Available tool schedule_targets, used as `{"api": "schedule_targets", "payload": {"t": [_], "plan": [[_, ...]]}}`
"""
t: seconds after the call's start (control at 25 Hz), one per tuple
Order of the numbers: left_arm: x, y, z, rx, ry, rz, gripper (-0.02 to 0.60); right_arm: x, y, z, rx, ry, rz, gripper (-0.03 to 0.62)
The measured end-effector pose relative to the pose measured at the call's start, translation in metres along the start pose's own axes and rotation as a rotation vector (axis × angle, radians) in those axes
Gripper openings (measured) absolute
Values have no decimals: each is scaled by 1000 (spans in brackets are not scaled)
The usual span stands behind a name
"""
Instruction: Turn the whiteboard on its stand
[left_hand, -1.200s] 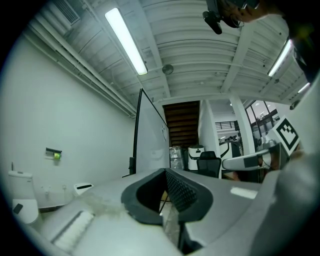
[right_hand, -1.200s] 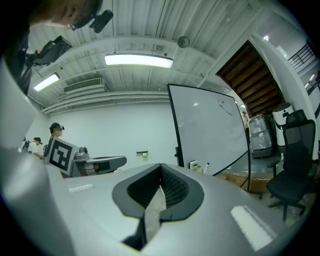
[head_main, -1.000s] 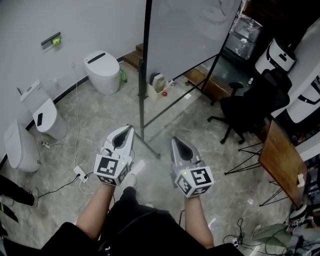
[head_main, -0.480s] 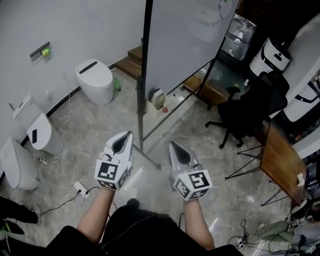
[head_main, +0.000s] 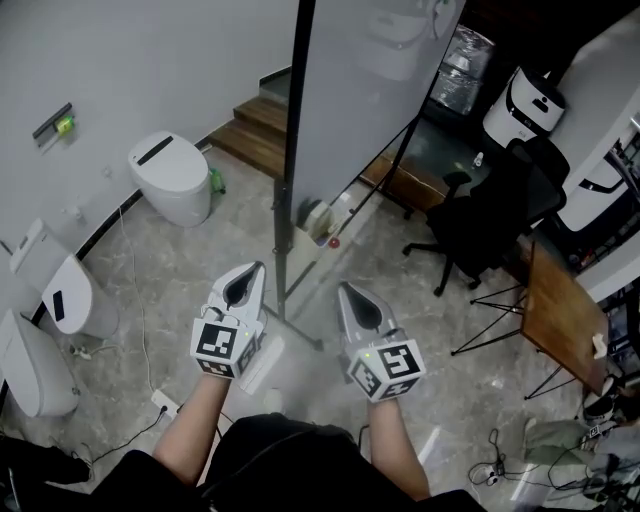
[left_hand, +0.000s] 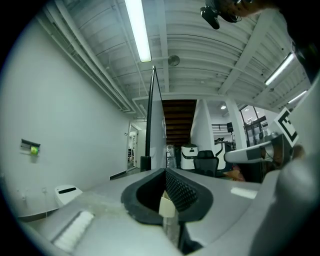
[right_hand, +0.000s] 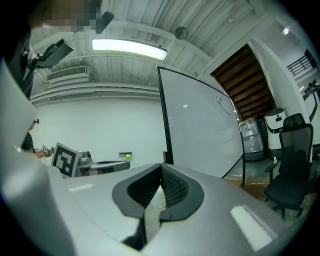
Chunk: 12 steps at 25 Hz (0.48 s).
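Observation:
The whiteboard (head_main: 365, 90) stands ahead on a black stand (head_main: 283, 215), seen nearly edge-on in the head view. Its near black frame post rises straight in front of me. In the right gripper view the white board face (right_hand: 200, 130) fills the middle right; in the left gripper view only its thin edge (left_hand: 150, 120) shows. My left gripper (head_main: 258, 266) and right gripper (head_main: 343, 286) are held side by side below the stand's foot, apart from the board. Both are shut with nothing between the jaws.
Three white toilets (head_main: 170, 175) stand along the left wall. A black office chair (head_main: 480, 225) and a wooden table (head_main: 560, 315) are at the right. Cables and a power strip (head_main: 165, 400) lie on the marble floor. Wooden steps (head_main: 250, 120) lie behind the board.
The view has shifted forward and the whiteboard stand is nearer. Both grippers keep their place in front of me, still shut.

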<state>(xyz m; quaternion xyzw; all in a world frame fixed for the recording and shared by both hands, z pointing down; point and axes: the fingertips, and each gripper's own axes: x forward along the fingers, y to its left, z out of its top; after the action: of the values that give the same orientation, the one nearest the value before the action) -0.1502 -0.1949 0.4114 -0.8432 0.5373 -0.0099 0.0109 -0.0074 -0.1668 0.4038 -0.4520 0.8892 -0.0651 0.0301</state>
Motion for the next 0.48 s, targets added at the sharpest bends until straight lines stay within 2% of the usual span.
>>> {"api": "schedule_targets", "payload": {"t": [0.48], "plan": [[48, 38, -4, 16, -2, -79, 9, 49, -12, 4, 1, -7, -72, 8]]}}
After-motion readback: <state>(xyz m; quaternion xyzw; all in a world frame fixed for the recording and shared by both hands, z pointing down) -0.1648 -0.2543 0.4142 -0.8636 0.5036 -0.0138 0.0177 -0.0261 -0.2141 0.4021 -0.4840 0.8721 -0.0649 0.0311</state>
